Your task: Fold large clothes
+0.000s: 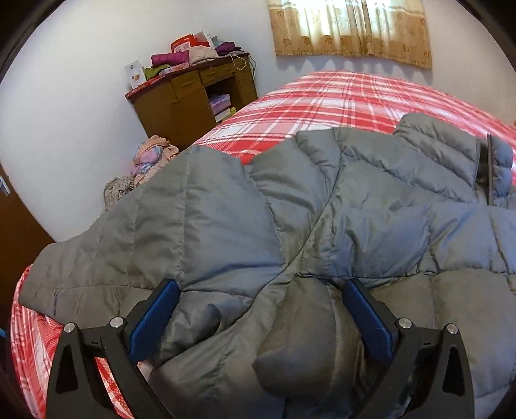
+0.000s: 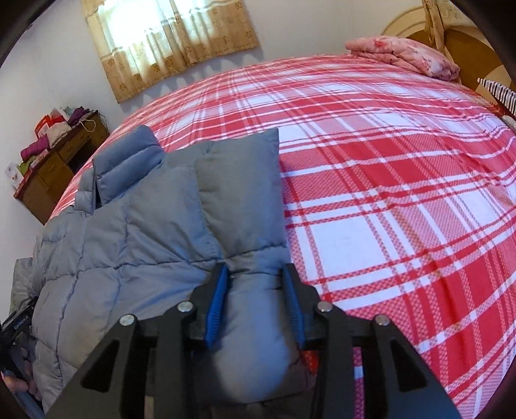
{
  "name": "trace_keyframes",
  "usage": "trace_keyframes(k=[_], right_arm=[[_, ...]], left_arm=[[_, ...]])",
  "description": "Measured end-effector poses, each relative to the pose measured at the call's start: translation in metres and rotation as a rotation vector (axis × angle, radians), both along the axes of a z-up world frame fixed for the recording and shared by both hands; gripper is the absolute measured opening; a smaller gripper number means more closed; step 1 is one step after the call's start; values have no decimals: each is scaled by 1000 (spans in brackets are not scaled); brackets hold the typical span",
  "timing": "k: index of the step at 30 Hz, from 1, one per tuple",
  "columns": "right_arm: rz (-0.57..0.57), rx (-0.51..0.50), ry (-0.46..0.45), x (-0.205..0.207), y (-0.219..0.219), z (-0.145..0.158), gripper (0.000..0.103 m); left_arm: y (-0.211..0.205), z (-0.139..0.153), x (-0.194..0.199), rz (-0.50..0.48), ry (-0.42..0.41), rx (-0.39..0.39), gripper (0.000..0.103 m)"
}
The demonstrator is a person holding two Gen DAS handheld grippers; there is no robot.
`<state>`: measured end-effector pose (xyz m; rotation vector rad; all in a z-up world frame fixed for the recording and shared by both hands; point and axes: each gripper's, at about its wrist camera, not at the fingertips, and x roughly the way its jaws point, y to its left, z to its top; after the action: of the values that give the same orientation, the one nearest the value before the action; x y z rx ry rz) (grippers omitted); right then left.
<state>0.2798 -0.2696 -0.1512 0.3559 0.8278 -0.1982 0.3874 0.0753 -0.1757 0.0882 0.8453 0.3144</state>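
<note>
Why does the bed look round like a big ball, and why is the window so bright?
In both wrist views the fisheye lens bends straight lines, so the plaid bed bulges and the corners go black. Daylight glows through the curtain in the right wrist view and washes it pale; the left wrist view shows the same on its curtain. The grey jacket stays sharp.

Jacket (image 2: 135,225) on bed (image 2: 387,193), desk (image 1: 193,96) behind.
</note>
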Motion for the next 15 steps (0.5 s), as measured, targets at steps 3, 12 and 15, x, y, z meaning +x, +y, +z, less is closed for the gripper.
trace_keyframes(k=[3, 12, 15], right_arm=[[1, -35, 6, 0, 7, 1, 41], [11, -113, 32, 9, 14, -4, 54], [16, -101, 27, 9, 12, -5, 57]], left_arm=[[0, -2, 1, 0, 4, -2, 102], [16, 21, -18, -31, -36, -53, 102], [52, 48, -50, -10, -104, -164, 102]])
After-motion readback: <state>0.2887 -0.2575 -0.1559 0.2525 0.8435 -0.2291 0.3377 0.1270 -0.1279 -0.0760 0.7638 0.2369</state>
